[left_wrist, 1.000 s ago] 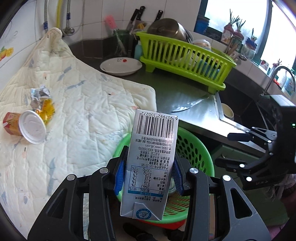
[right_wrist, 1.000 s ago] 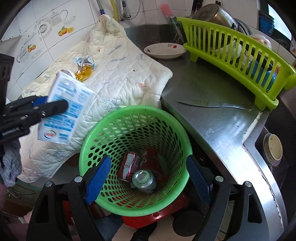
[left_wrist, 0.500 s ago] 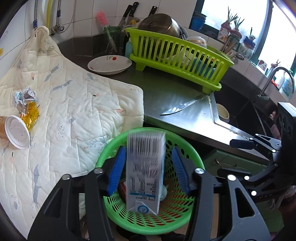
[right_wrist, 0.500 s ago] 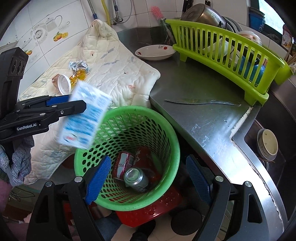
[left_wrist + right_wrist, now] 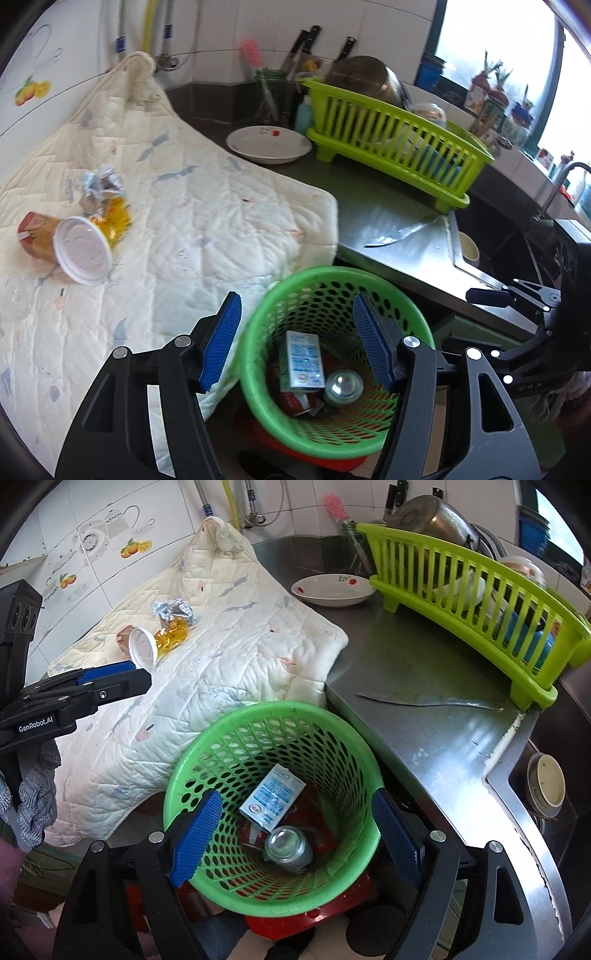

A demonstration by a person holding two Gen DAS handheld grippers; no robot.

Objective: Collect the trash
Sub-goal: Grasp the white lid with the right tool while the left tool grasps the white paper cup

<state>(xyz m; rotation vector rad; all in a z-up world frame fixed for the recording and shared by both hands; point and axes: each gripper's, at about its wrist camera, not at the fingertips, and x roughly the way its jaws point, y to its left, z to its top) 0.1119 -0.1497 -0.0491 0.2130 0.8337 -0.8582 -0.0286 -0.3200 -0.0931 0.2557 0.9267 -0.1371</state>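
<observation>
- Now the left claw (image 5: 297, 338) hangs over the perforated green plastic basket (image 5: 413, 314), its ribbed blue pads opening with nothing between them.
- The right claw (image 5: 295, 832) stands wide around the basket rim, gripping nothing.
- A rectangular milk carton (image 5: 271, 803) lies tilted inside, against a round metal can (image 5: 288, 845).
- On the far-left quilted cloth (image 5: 207, 221) lie a tipped paper cup (image 5: 64, 243) and crumpled wrappers (image 5: 105, 201).

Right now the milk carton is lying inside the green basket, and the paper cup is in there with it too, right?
Not quite. The milk carton is inside the green basket, but the paper cup is not. It lies tipped on the white quilted cloth, beside a crumpled wrapper. The left wrist view shows it.
</observation>
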